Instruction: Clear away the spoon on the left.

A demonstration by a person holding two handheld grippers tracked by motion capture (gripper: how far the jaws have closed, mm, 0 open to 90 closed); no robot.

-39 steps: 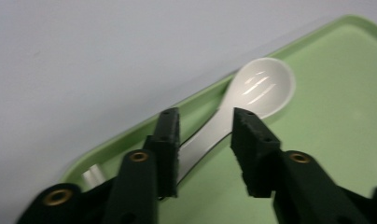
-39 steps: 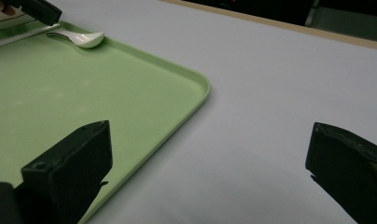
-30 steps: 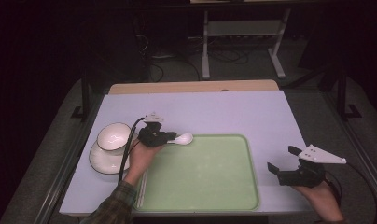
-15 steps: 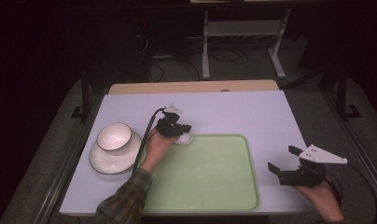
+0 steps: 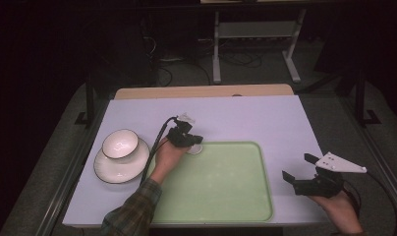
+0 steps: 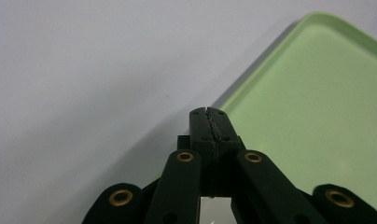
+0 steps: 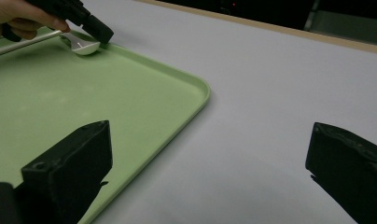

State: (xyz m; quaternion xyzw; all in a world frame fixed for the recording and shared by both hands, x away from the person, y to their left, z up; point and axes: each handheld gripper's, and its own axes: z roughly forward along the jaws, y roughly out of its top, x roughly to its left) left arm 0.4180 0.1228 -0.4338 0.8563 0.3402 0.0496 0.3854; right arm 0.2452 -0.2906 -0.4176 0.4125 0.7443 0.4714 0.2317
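The left hand-held gripper (image 5: pixel 194 141) is clamped tight on a white spoon (image 5: pixel 195 148), whose bowl sits just under its tips at the far left corner of the green tray (image 5: pixel 226 196). The right hand-held gripper (image 5: pixel 299 169) hangs with jaws wide apart over the worktop (image 5: pixel 265 118), well to the spoon's right; a bowl (image 5: pixel 120 143) on a plate (image 5: pixel 108 172) stands left of the left one
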